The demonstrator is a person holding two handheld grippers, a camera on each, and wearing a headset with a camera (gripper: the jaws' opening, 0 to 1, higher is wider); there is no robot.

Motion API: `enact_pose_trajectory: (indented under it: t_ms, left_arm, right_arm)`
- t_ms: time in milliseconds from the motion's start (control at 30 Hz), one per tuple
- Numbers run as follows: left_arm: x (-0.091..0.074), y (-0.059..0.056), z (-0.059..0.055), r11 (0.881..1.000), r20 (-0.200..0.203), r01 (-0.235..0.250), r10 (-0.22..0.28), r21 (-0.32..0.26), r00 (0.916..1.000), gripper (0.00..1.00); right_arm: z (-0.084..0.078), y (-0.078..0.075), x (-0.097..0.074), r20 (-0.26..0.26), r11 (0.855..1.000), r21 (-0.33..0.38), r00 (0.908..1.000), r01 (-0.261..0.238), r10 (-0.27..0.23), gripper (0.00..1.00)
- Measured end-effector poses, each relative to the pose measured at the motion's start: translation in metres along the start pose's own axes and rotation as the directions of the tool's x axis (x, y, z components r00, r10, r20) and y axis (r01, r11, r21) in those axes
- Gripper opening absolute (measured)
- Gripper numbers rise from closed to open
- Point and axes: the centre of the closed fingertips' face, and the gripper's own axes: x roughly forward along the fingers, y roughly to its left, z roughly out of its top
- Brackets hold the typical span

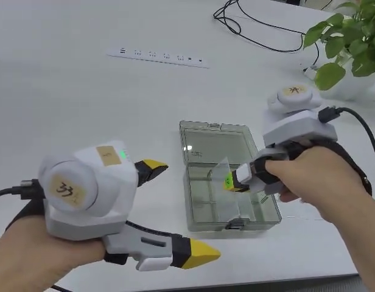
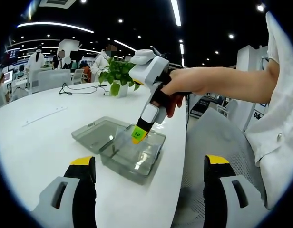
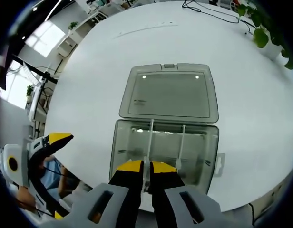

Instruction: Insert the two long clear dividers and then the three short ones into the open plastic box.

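Note:
The open clear plastic box [image 1: 268, 214] lies on the white table, its lid [image 1: 215, 143] folded flat behind it. My right gripper [image 1: 229, 181] is shut on a clear divider [image 1: 219, 172], held upright over the box's middle. In the right gripper view the divider [image 3: 149, 142] runs edge-on from the shut right gripper [image 3: 145, 167] into the box [image 3: 122, 147]. A second clear divider [image 3: 181, 140] stands in the box beside it. My left gripper [image 1: 178, 208] hovers open, holding nothing, left of the box near the front edge. From the left gripper view, the box [image 2: 113, 159] sits beyond the open left gripper [image 2: 149, 161].
A white power strip [image 1: 157, 56] lies at the back. Black cables [image 1: 260, 33] and a potted plant [image 1: 349, 42] sit at the back right. The table's front edge [image 1: 279, 281] runs just below the box. A white chair [image 2: 218, 137] stands past the table.

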Motion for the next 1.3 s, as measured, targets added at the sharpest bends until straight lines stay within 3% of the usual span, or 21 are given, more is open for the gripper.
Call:
enact_pose_trajectory:
  t_ms: [300, 733, 1133, 1300]
  left_arm:
    - [0.000, 0.001, 0.000, 1.000, -0.004, 0.001, -0.001, -0.001, 1.0000, 0.96]
    - [0.001, 0.001, 0.001, 1.000, -0.006, 0.000, 0.000, 0.000, 1.0000, 0.97]
    - [-0.001, 0.001, 0.004, 1.000, -0.008, -0.020, 0.020, -0.003, 0.9998, 0.96]
    - [-0.002, -0.001, 0.006, 0.999, -0.014, -0.033, 0.033, -0.006, 0.9994, 0.96]
  right_arm:
    - [0.003, 0.000, 0.005, -0.012, 0.996, -0.090, 0.9996, 0.025, -0.027, 0.07]
    - [0.004, -0.002, 0.020, -0.023, 0.990, -0.141, 0.9996, 0.016, -0.019, 0.08]
    - [0.001, -0.003, 0.029, -0.004, 0.990, -0.143, 0.9999, -0.016, 0.015, 0.09]
    - [0.001, -0.001, 0.029, 0.020, 0.988, -0.141, 0.9975, -0.064, 0.067, 0.10]
